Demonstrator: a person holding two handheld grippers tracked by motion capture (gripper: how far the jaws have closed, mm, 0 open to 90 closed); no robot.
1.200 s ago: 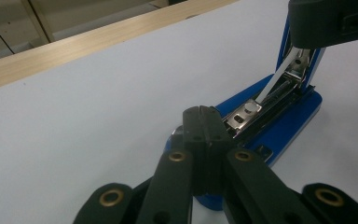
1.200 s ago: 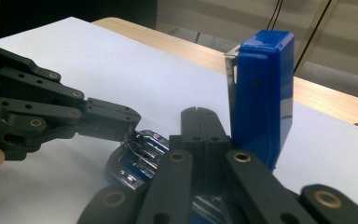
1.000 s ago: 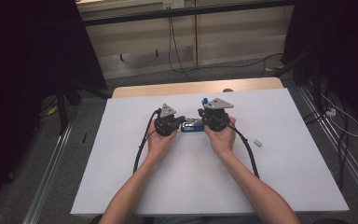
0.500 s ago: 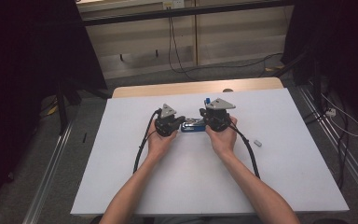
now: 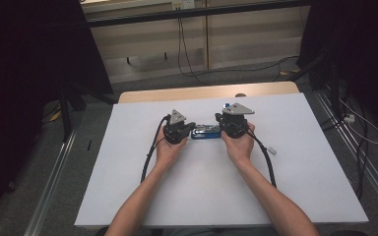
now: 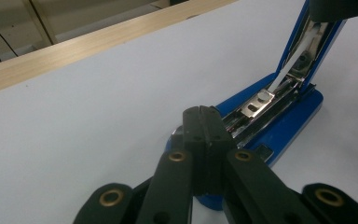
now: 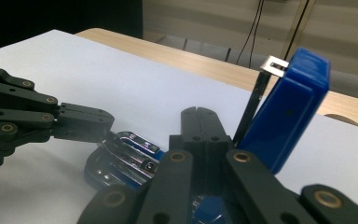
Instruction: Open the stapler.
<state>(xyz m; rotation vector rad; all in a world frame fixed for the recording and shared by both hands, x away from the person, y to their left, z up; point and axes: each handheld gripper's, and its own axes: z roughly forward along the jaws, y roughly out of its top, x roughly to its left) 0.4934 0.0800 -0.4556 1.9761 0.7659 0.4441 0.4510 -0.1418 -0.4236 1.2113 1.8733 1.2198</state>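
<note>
High view: blue plastic-and-metal stapler (image 5: 206, 132), lid up, lies mid-desk (image 5: 300, 187) btwn left hand-held gripper (image 5: 191, 130) at 9 o'clock and right hand-held gripper (image 5: 220, 129) at 3; both clenched, jaws shut.

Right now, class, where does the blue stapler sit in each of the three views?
High view: blue stapler, table centre, between both hand-held grippers.
Left gripper view: right of centre, lid raised.
Right gripper view: lid up at right.
Shared landmark: wooden table edge.
</note>
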